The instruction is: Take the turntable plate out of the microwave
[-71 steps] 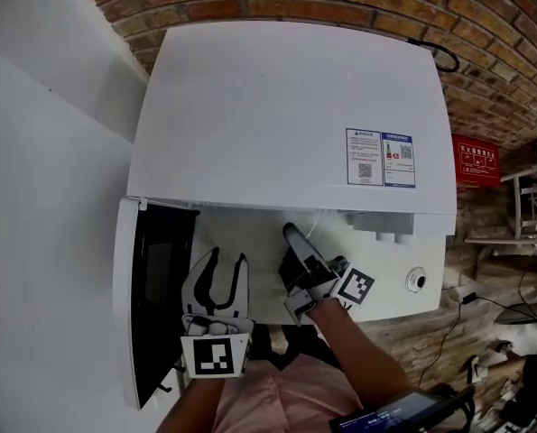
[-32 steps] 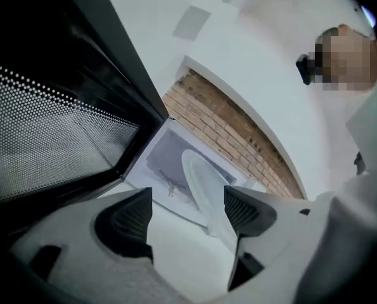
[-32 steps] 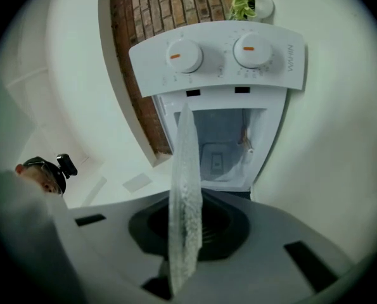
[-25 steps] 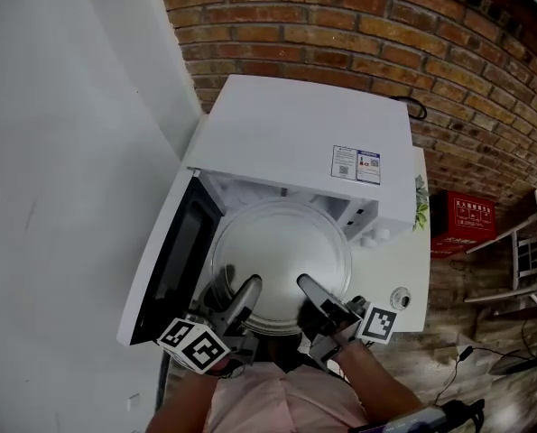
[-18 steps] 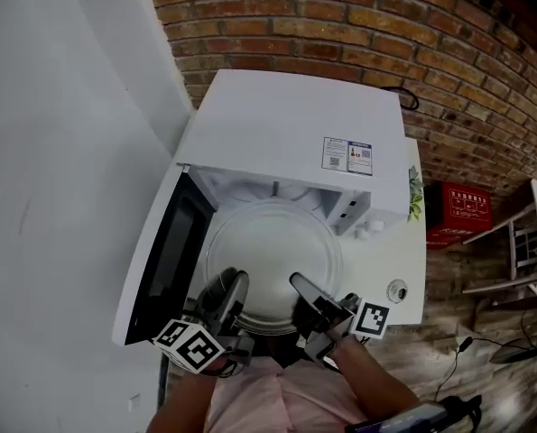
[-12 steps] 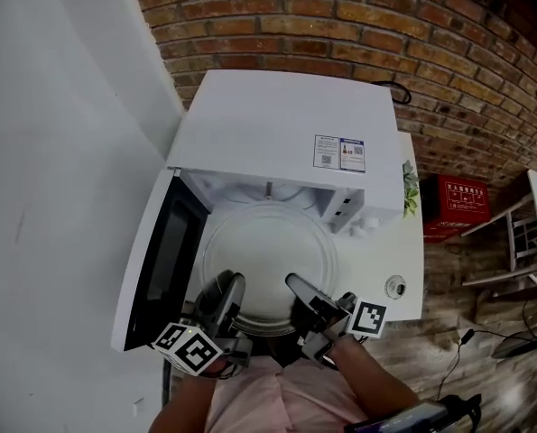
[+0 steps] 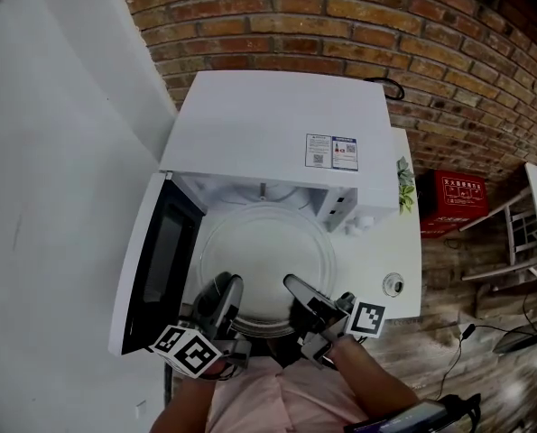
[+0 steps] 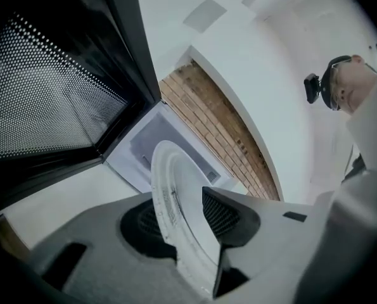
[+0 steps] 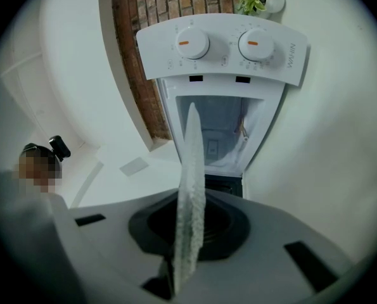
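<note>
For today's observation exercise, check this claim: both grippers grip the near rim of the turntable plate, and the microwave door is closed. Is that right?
Not quite. The microwave door is open, swung out to the left, as the head view shows. The rest stands: the left gripper and the right gripper both grip the near rim of the turntable plate.

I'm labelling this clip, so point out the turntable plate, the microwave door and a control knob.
turntable plate (image 7: pixel 266 260), head view, middle of its top.
microwave door (image 7: pixel 164 260), head view, its dark window.
control knob (image 9: pixel 192 43), right gripper view, the picture-left knob's face.
</note>
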`<state>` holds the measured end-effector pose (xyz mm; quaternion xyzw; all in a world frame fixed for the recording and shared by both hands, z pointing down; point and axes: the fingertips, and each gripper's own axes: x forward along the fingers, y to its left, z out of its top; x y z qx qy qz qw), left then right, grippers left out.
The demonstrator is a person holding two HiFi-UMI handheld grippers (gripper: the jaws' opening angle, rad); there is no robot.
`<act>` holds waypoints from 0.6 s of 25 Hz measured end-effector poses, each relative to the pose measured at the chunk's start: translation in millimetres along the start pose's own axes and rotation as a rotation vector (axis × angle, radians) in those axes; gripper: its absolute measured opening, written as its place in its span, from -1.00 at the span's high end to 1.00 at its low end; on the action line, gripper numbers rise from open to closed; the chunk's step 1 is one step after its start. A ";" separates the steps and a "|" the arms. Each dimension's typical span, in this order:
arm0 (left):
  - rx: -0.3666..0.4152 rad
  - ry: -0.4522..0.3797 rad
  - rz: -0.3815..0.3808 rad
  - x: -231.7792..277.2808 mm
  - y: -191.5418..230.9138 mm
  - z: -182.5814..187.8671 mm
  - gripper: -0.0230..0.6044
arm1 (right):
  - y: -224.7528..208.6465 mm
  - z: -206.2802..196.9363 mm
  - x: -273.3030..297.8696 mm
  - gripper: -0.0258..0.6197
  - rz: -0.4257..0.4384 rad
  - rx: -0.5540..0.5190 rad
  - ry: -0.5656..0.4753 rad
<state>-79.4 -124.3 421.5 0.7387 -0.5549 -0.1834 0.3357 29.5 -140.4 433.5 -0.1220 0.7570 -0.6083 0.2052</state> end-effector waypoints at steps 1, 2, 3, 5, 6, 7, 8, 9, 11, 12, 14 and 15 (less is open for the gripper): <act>0.001 0.002 0.000 0.3 -0.4 -0.4 0.49 | -0.1 0.3 -0.6 0.82 0.000 0.000 -0.001; 0.001 0.003 -0.001 0.8 -1.0 -0.9 0.49 | -0.2 0.7 -1.3 0.82 0.000 0.000 -0.002; 0.002 0.003 -0.002 1.2 -1.6 -1.4 0.49 | -0.3 1.1 -2.1 0.82 -0.001 0.002 -0.003; 0.004 0.005 -0.005 1.7 -2.8 -2.4 0.49 | -0.3 1.5 -3.7 0.82 -0.001 0.004 -0.006; 0.005 0.006 -0.007 2.1 -3.5 -2.8 0.49 | -0.3 1.9 -4.6 0.82 0.000 0.004 -0.008; 0.007 0.007 -0.010 2.6 -4.3 -3.0 0.49 | -0.2 2.4 -5.3 0.82 0.000 0.003 -0.010; 0.009 0.007 -0.011 3.1 -5.0 -2.9 0.49 | 0.1 3.0 -5.7 0.82 0.002 0.002 -0.012; 0.011 0.007 -0.013 3.2 -5.6 -2.9 0.49 | 0.5 3.3 -6.0 0.82 0.003 0.001 -0.013; 0.013 0.006 -0.013 2.6 -6.3 -3.0 0.49 | 1.0 3.1 -6.4 0.82 0.004 0.001 -0.013; 0.014 0.005 -0.012 2.2 -6.6 -3.0 0.50 | 1.1 2.8 -6.6 0.82 0.003 0.001 -0.012; 0.014 0.005 -0.012 1.3 -6.9 -3.1 0.50 | 1.5 2.2 -6.8 0.82 0.002 0.002 -0.010; 0.014 0.004 -0.011 0.8 -7.0 -3.2 0.50 | 1.7 1.9 -6.8 0.82 0.001 0.002 -0.010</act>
